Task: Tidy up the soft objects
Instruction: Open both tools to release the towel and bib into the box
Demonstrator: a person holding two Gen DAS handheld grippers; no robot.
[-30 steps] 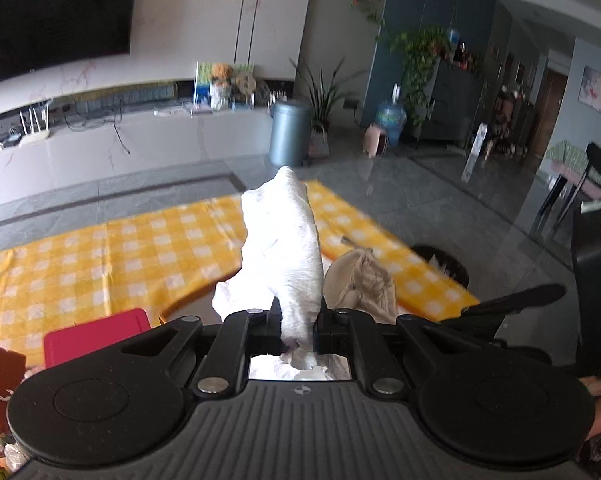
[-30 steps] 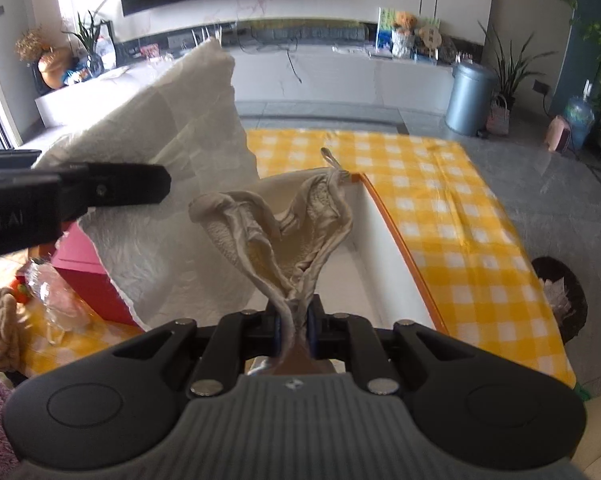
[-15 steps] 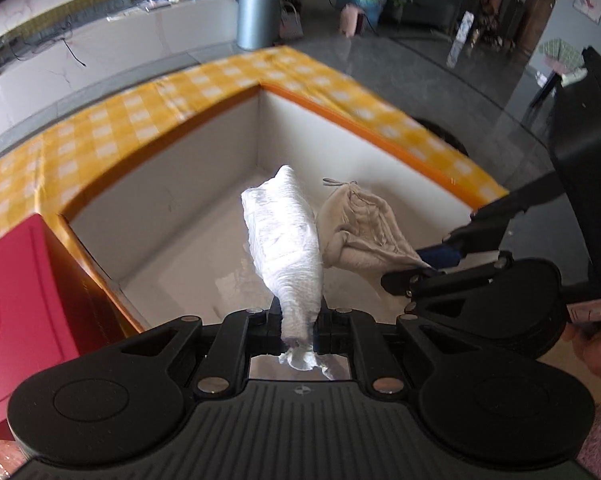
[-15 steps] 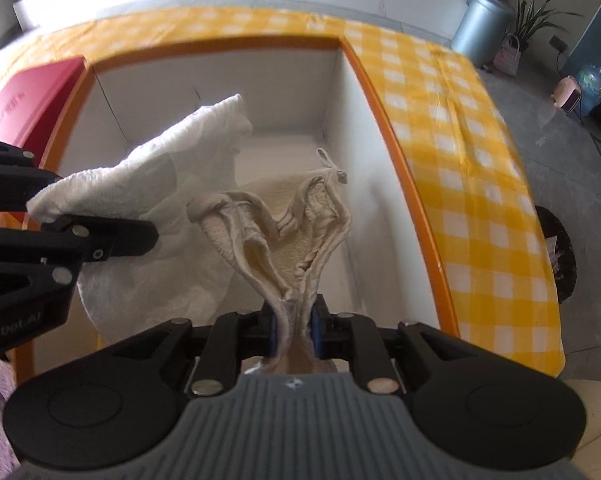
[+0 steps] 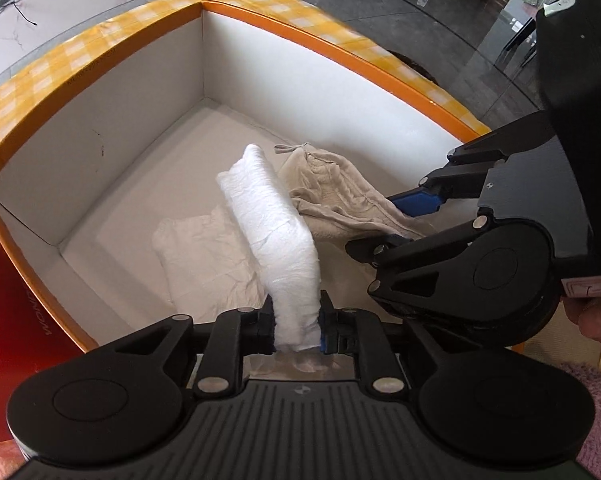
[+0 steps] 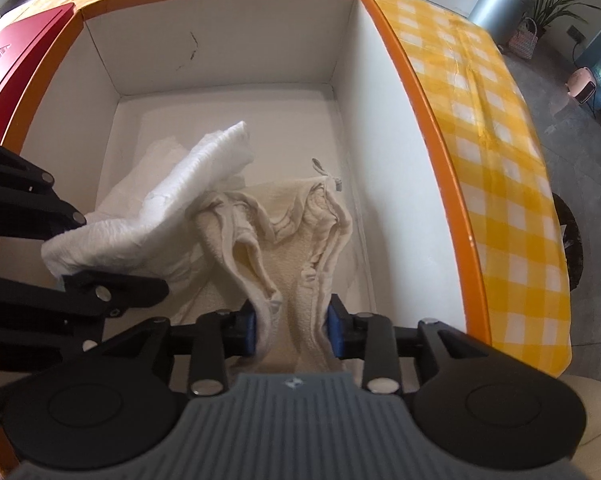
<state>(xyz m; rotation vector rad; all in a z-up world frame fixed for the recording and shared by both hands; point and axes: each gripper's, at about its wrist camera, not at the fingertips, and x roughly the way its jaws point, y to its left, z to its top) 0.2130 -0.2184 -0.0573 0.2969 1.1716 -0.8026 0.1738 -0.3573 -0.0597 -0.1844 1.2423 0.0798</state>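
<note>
A white box with an orange rim (image 5: 340,56) (image 6: 420,112) fills both views. My left gripper (image 5: 296,320) points down into it. Its jaws are opening, and the pads still press on a rolled white cloth (image 5: 276,232) (image 6: 160,216) that stands up from them. My right gripper (image 6: 291,332) (image 5: 384,224) is beside it on the right, also over the box. Its jaws are opening too. A beige cloth (image 6: 284,240) (image 5: 340,196) sags loosely between the blue pads and rests on the box floor against the white cloth.
Another flat white cloth (image 5: 204,252) lies on the box floor under the roll. A red box (image 5: 4,280) (image 6: 12,60) stands against the left wall. A yellow checked tablecloth (image 6: 500,160) surrounds the box. A hand (image 5: 596,316) holds the right gripper.
Both grippers tipped downward and sank into the box with their cloths. The right jaws have spread clearly wider and the beige cloth has slackened; the left jaws widened slightly.
</note>
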